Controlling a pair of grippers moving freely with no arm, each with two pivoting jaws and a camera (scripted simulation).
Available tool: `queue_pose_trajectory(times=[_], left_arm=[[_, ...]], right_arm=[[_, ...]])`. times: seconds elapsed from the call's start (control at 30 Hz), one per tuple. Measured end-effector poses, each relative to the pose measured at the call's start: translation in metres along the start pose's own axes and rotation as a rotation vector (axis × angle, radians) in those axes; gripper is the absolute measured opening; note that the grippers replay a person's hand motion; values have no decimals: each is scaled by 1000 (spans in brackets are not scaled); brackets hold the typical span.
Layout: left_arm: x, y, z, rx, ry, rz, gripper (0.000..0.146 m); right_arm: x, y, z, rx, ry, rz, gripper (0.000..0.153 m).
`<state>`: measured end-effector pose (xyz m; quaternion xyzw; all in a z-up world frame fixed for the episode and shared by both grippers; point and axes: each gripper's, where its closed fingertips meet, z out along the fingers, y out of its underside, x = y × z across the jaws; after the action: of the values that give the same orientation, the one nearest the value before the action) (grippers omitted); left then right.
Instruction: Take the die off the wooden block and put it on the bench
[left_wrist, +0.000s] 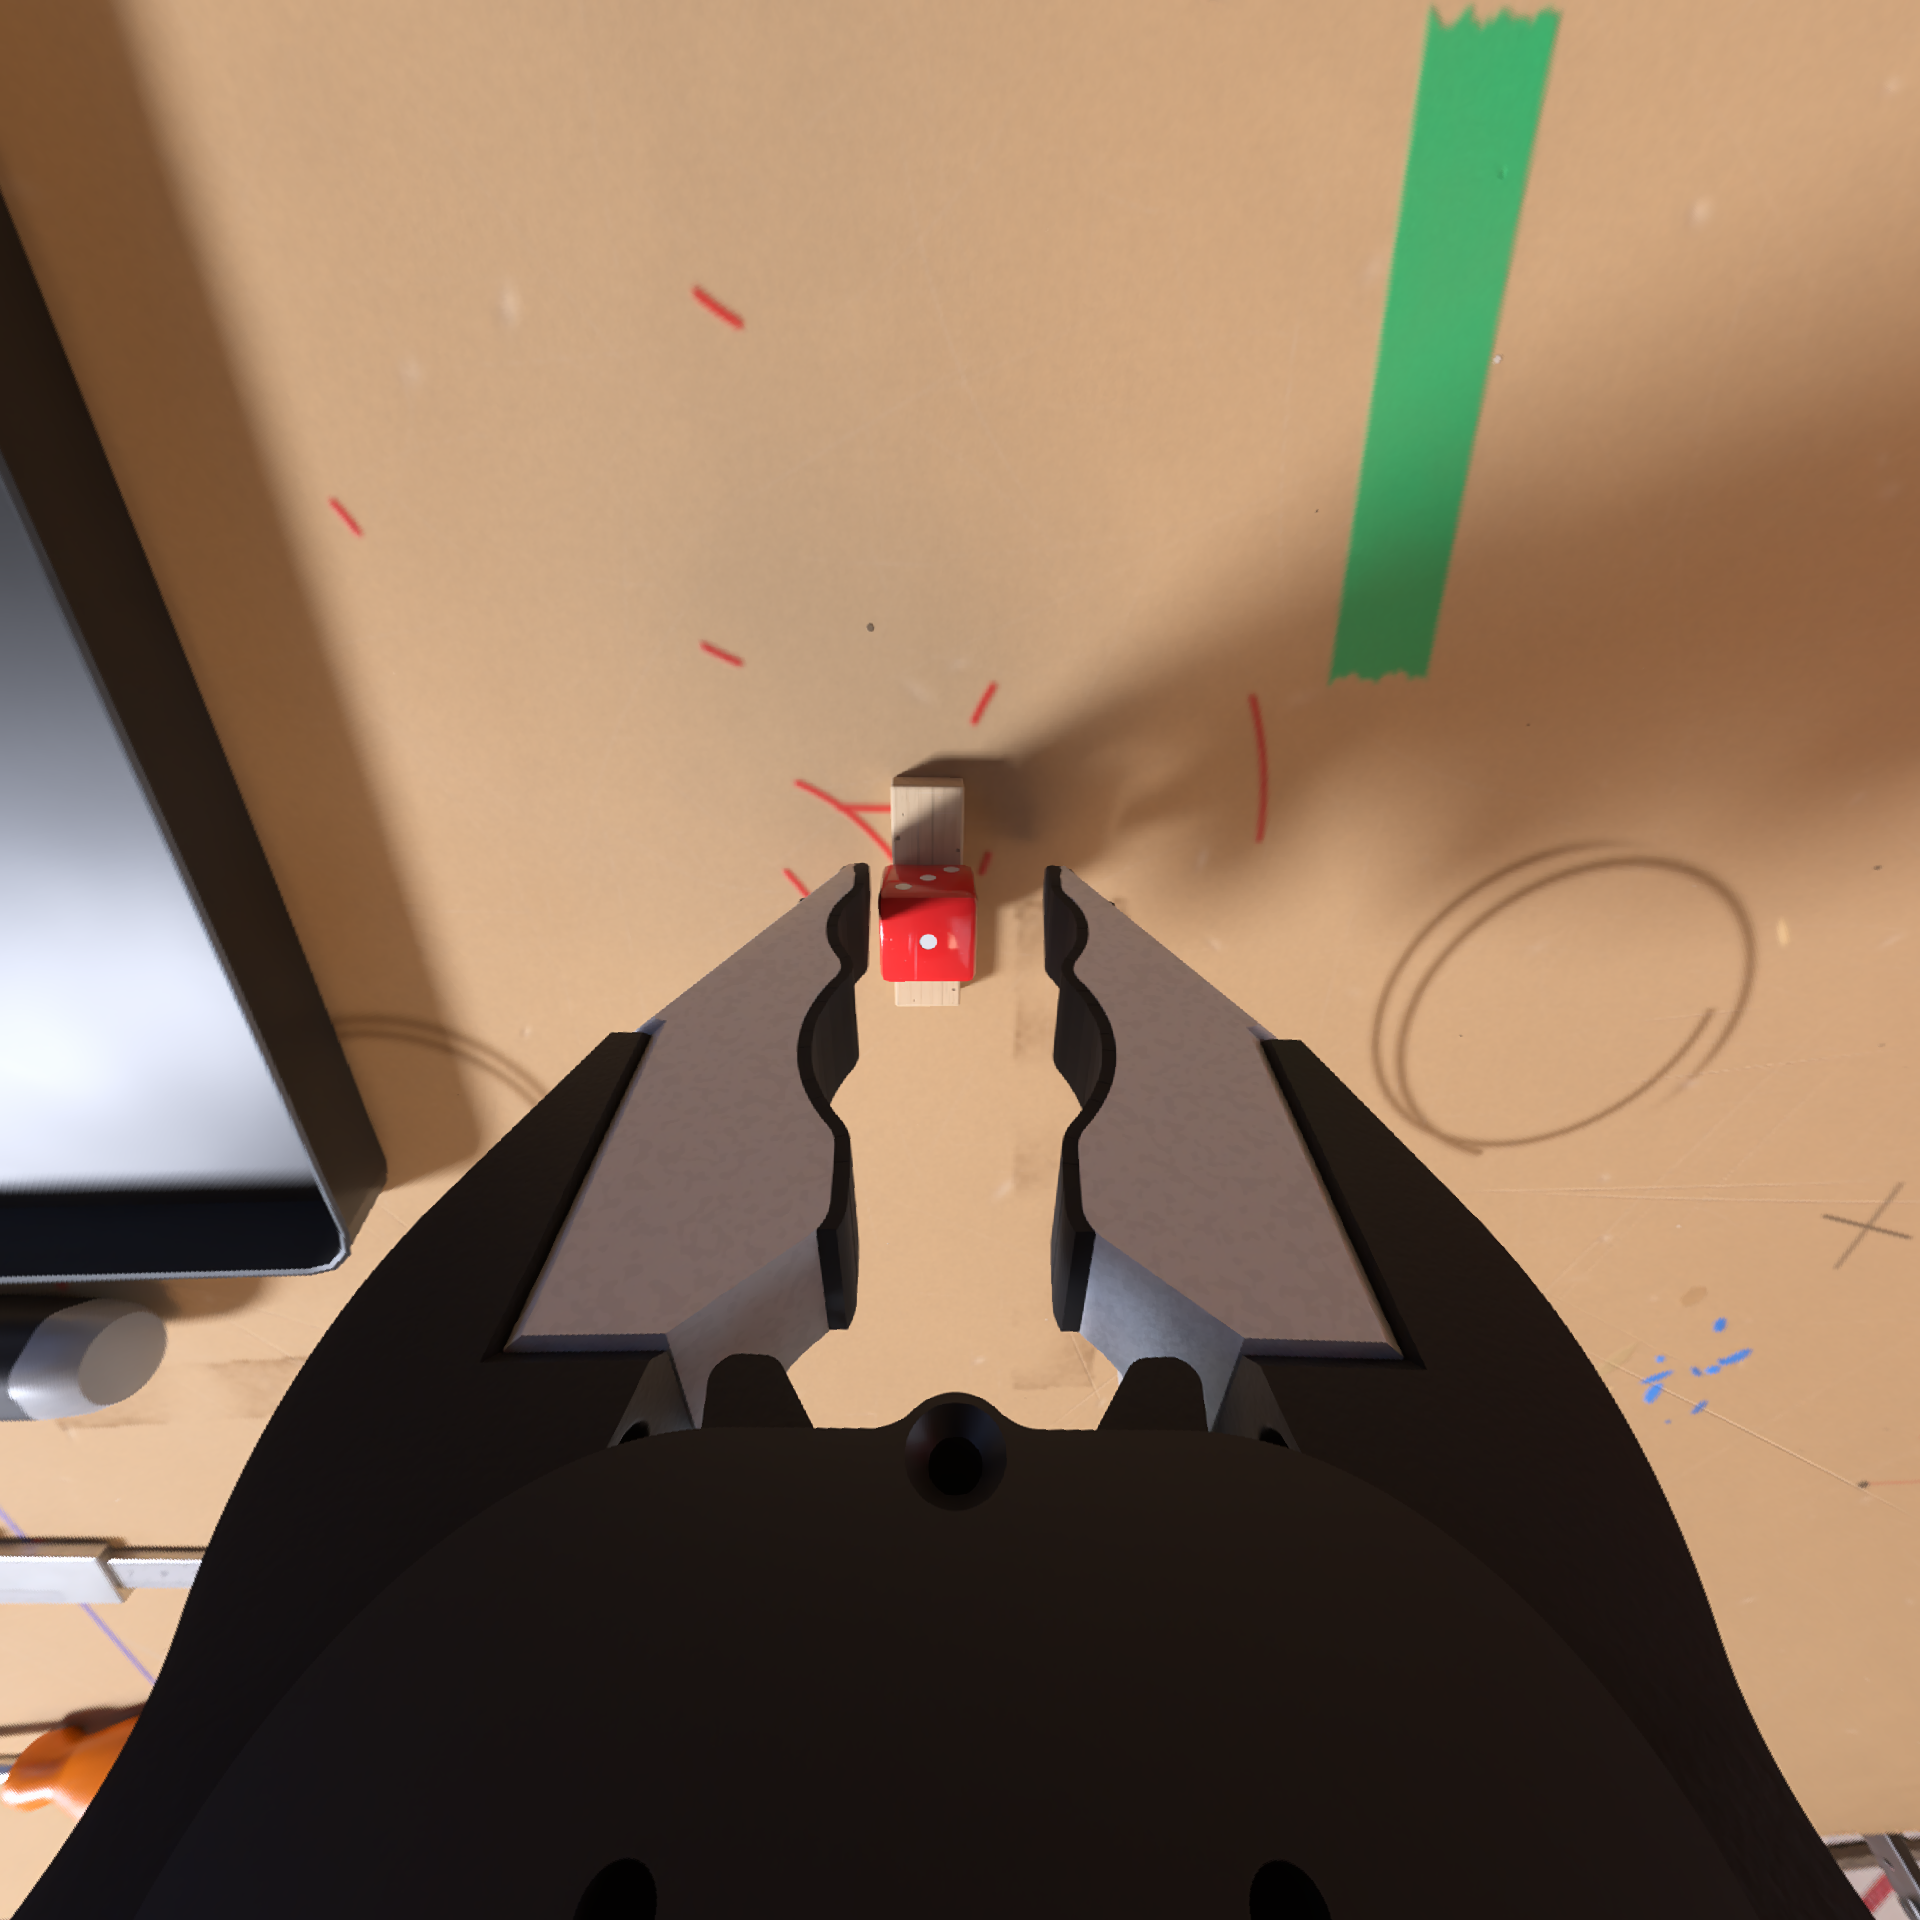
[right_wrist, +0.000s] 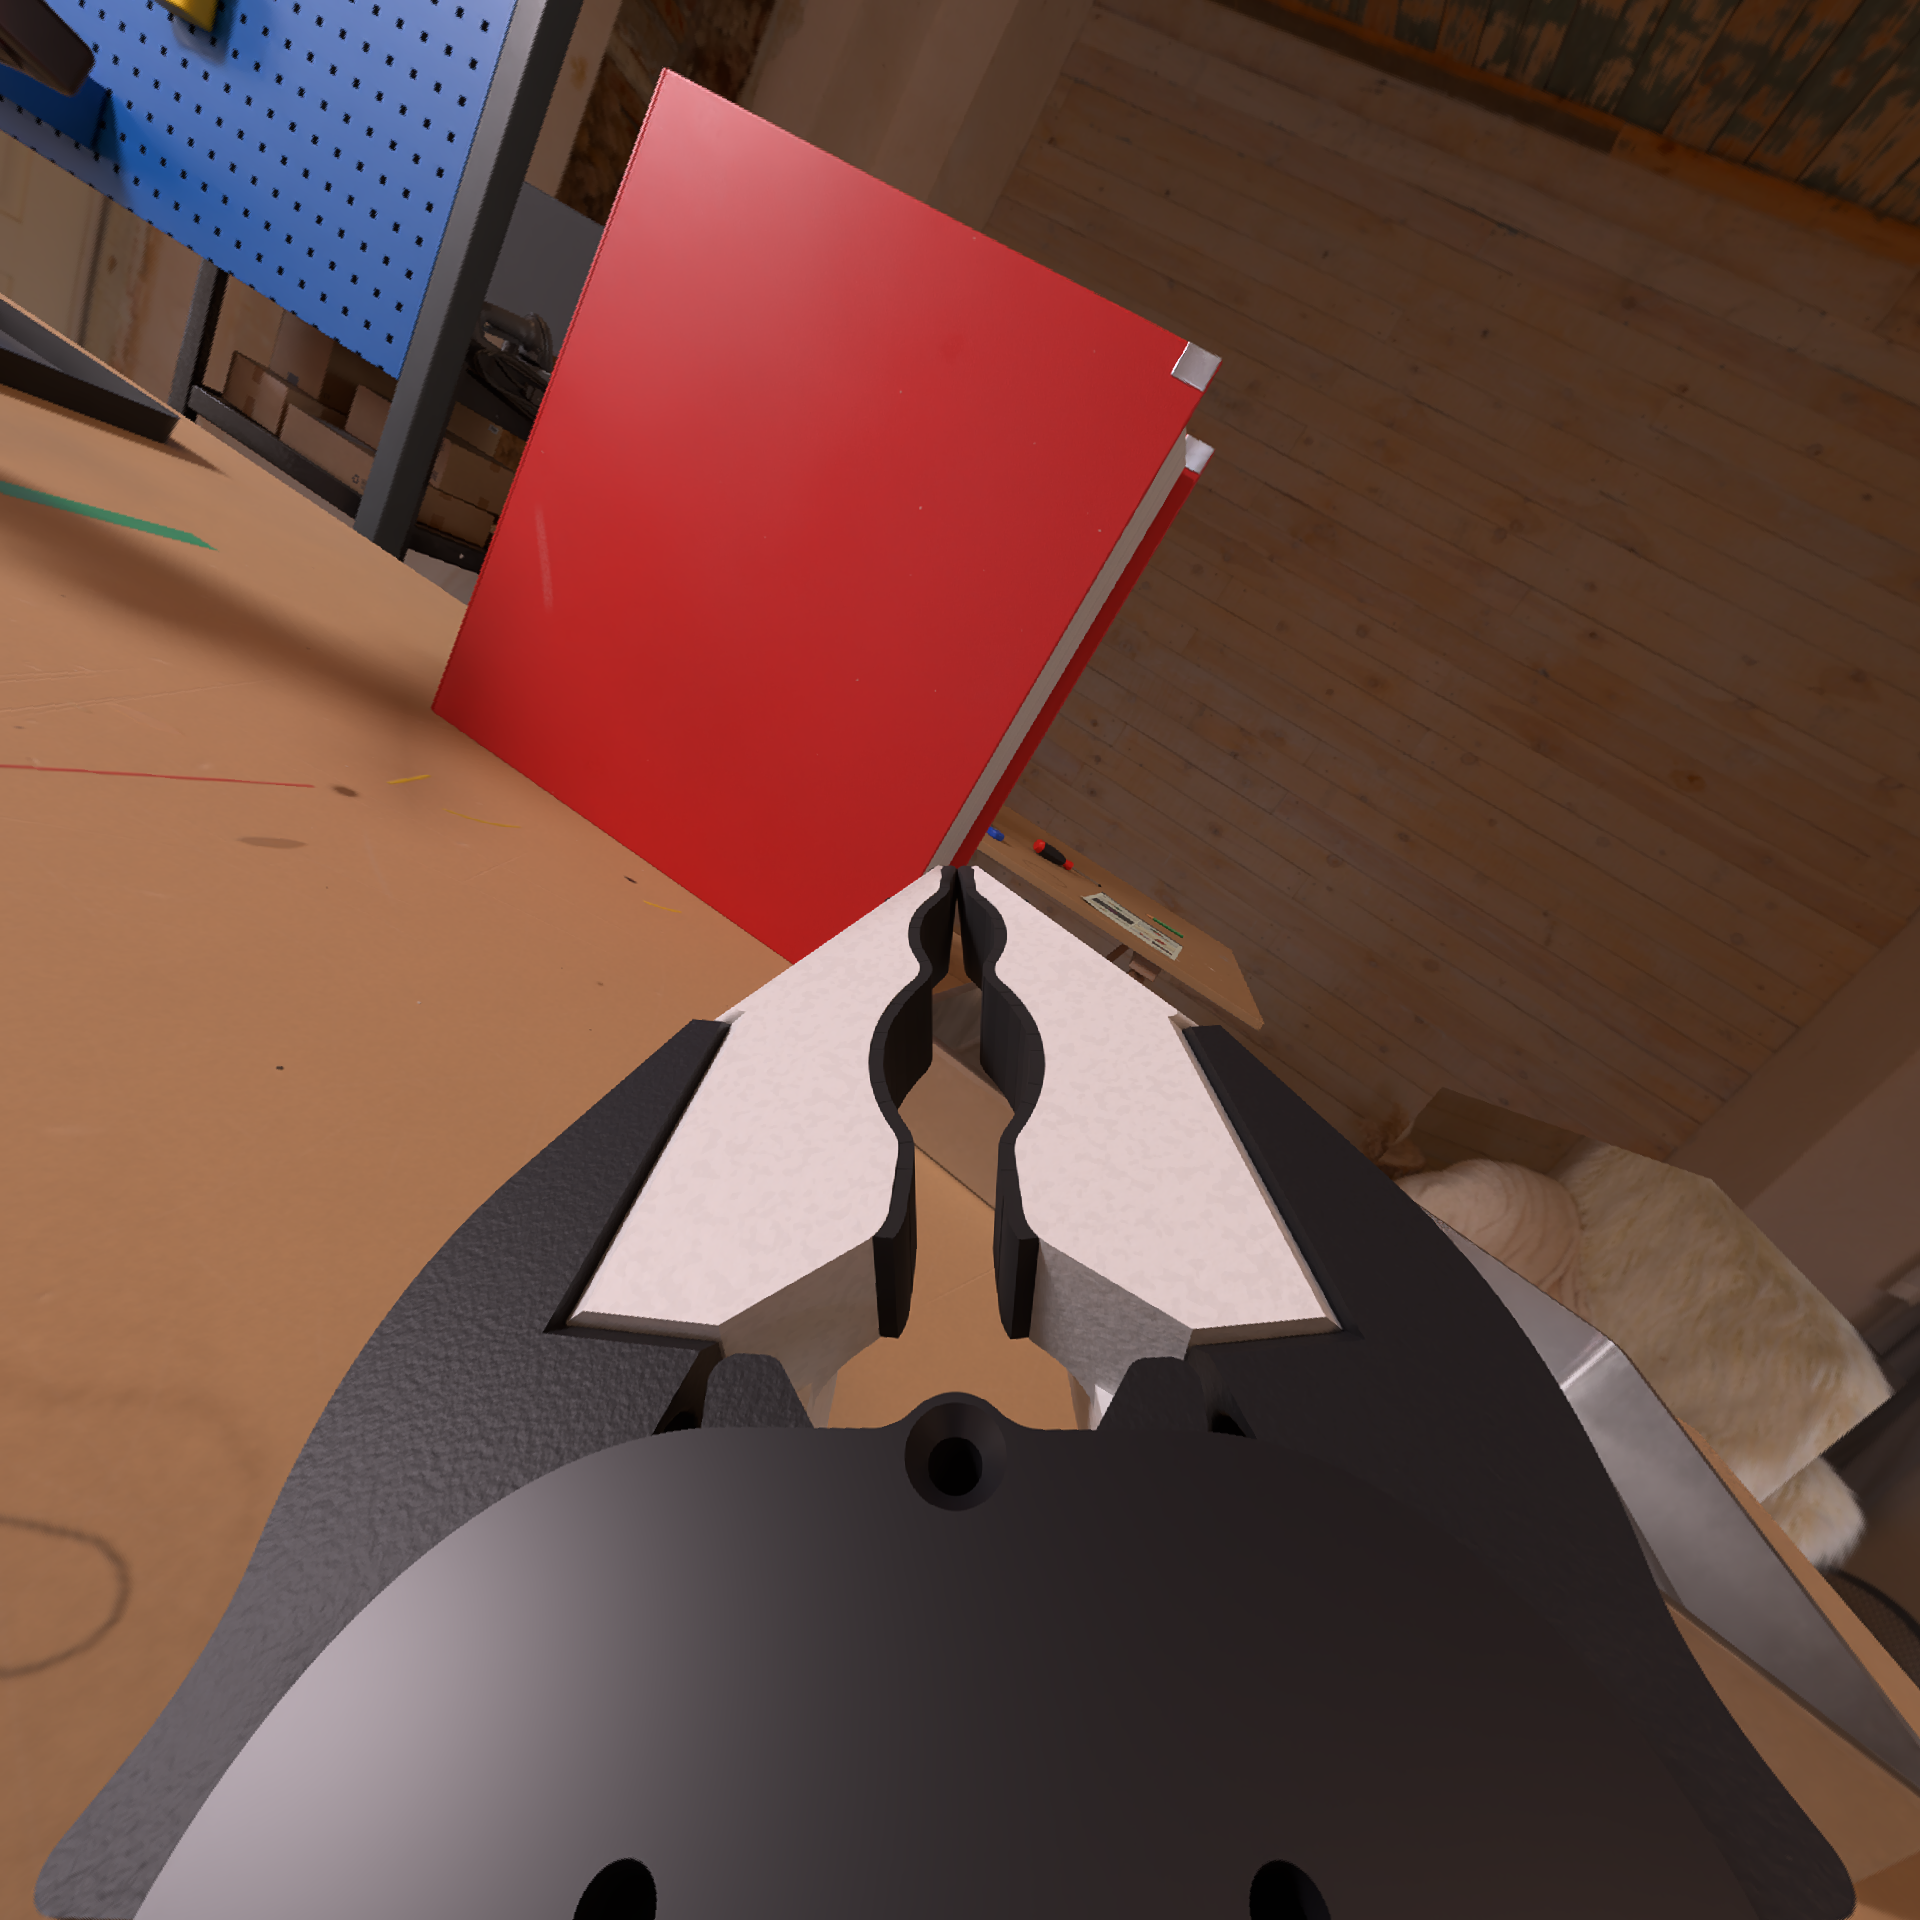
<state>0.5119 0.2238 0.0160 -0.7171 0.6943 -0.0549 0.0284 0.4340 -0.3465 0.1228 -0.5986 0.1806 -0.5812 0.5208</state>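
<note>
My left fingers (left_wrist: 865, 914) stand apart, their tips flanking the red die (left_wrist: 927, 925) with a clear gap on each side, so neither pad touches it. The left gripper (left_wrist: 954, 883) looks steeply down at the desk (left_wrist: 582, 457), and the die sits between the fingertips, slightly closer to the left one. The die rests on top of the wooden block (left_wrist: 927, 816), a pale, narrow piece that runs away from me; a strip of it pokes out below the die and a longer part extends beyond it. White pips show on the die's near face and top face.

Red pen strokes (left_wrist: 717, 307) are scattered over the desk around the block. A long strip of green tape (left_wrist: 1444, 343) lies farther off to the right, and a drawn dark loop (left_wrist: 1558, 997) sits to the right of my fingers. A dark-framed monitor (left_wrist: 135, 831) lies along the left edge.

My right fingers (right_wrist: 914, 935) are together, their tips meeting with nothing held between them. The right gripper (right_wrist: 954, 878) hangs over the desk near its edge, pointing at a red binder (right_wrist: 810, 499) that stands upright on the desk. A blue pegboard (right_wrist: 281, 156) rises at the upper left.
</note>
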Motion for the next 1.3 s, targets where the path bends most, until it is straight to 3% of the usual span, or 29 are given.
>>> queue_pose_trajectory(times=[0.33,0.47,0.97,1.1,1.3], left_arm=[[-2,3,0,18,-17,10,24],[-1,5,-5,19,-9,2,32],[-3,15,-3,-17,-20,-8,41],[-6,13,-2,3,-36,10,18],[-5,13,-9,16,-48,46,18]], right_arm=[[2,1,0,-2,5,16,0],[3,1,0,-1,7,26,0],[2,2,0,-5,-2,39,0],[2,2,0,-5,-2,40,0],[3,3,0,-8,4,45,0]])
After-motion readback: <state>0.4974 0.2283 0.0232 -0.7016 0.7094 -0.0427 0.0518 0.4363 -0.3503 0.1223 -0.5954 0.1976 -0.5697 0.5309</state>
